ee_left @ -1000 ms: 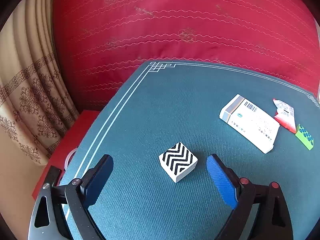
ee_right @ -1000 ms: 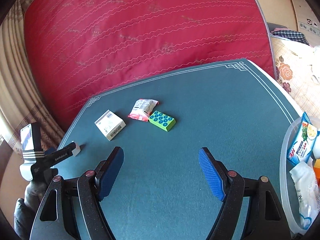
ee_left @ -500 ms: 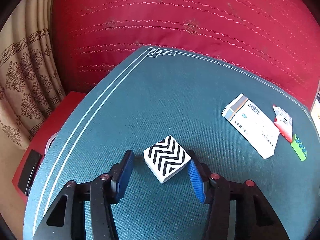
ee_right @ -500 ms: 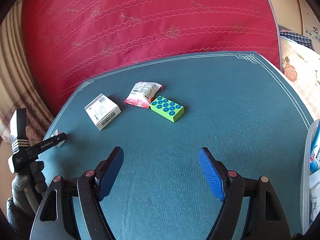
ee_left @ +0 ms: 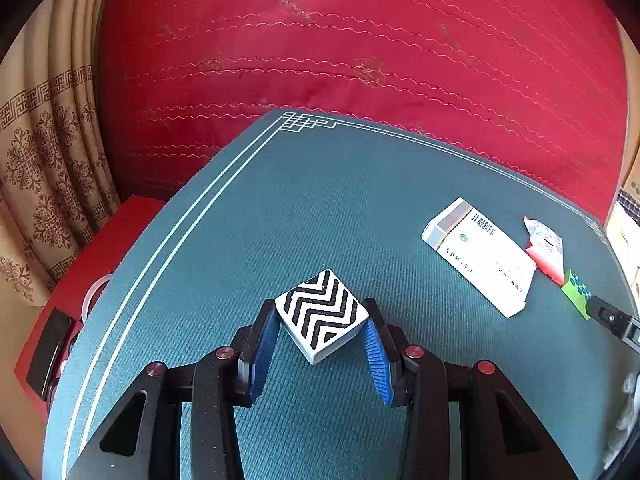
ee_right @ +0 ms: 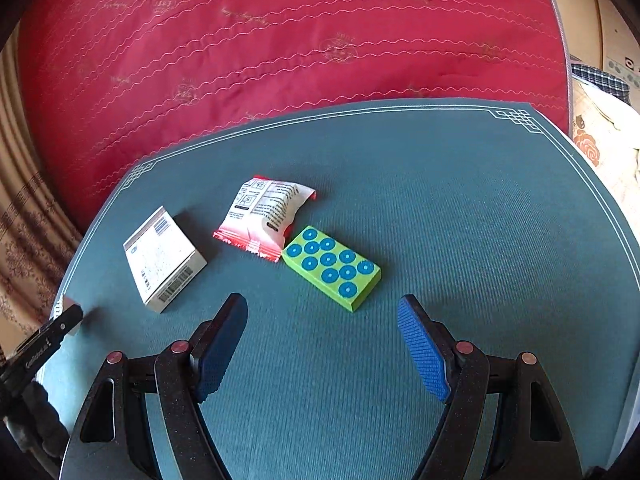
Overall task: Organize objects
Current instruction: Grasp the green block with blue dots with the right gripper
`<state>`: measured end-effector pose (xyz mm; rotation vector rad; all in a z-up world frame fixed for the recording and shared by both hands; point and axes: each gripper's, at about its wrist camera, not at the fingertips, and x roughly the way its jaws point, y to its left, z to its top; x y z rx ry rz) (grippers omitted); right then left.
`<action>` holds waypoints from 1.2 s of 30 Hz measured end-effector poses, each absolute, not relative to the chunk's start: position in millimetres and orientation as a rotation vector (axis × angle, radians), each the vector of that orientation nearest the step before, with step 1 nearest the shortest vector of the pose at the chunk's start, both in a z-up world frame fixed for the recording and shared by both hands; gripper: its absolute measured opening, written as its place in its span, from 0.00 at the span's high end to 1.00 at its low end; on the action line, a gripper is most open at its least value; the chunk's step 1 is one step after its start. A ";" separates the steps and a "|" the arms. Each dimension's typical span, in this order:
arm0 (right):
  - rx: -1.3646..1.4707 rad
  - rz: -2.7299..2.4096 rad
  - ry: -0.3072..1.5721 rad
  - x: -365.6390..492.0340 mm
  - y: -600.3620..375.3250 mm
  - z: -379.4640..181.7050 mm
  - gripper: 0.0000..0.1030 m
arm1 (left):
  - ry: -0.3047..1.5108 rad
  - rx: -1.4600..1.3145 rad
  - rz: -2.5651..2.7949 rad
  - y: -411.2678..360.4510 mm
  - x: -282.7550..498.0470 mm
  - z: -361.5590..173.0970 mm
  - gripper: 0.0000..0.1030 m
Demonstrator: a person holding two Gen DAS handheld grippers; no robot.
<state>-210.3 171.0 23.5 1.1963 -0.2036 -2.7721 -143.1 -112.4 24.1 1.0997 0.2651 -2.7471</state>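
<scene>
Black zigzag stripes on white across the top of a small square block (ee_left: 322, 312), plain white down its sides, turned corner-on like a diamond and tilted a little, near the left part of a teal mat (ee_left: 320, 208) edged with thin pale double lines. Pinched at two opposite corners between the blue ribbed pads of the left gripper (ee_left: 322, 334), pads pressed against the block's sides. Farther right on the same mat: a white medicine box (ee_left: 480, 256) with a grey end and dark print, lying flat; a red-and-white snack packet (ee_left: 546, 246) just beyond it; a green block (ee_left: 576, 290) with blue dots at the far right edge, partly cut off.

From the right wrist view: right gripper (ee_right: 322, 344) spread wide over bare mat, nothing between its pads, green dotted block (ee_right: 332, 266) just ahead, its corner touching the packet (ee_right: 264, 216); white box (ee_right: 162, 260) to the left, barcode showing on its side. Red quilted cover (ee_right: 280, 52) behind the mat; patterned beige curtain (ee_left: 40, 160) at the left
</scene>
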 end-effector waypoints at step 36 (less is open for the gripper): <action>1.230 -2.872 -0.077 -174.0 174.3 11.9 0.40 | 0.303 1.088 -2.754 -116.0 -141.8 24.3 0.57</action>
